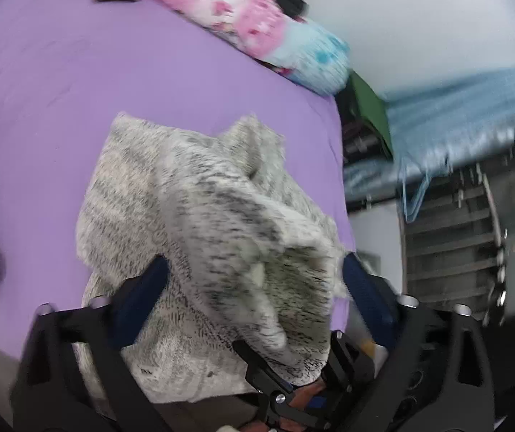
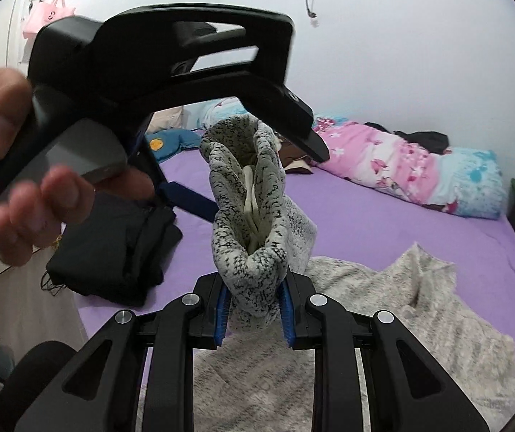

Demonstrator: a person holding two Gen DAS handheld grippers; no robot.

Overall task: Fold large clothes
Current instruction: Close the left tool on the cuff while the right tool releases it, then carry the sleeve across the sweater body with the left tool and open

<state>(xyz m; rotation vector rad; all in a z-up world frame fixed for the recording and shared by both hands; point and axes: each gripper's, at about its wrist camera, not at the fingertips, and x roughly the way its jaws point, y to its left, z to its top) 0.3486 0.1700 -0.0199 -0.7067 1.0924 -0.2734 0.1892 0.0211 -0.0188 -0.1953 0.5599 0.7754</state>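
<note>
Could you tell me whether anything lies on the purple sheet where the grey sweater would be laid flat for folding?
Nothing visible does. The grey sweater already trails over open purple sheet, its bunched end shut in the right gripper. The black clothes pile lies to its left, the floral duvet along the wall, both clear.

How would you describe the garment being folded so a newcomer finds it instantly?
Start at the purple bed sheet. On its near side sprawls a fuzzy grey-and-white speckled sweater, one bunched end pinched in the right claw. Unlike the folded black clothes beside it, it is pale, mottled and unfolded.
</note>
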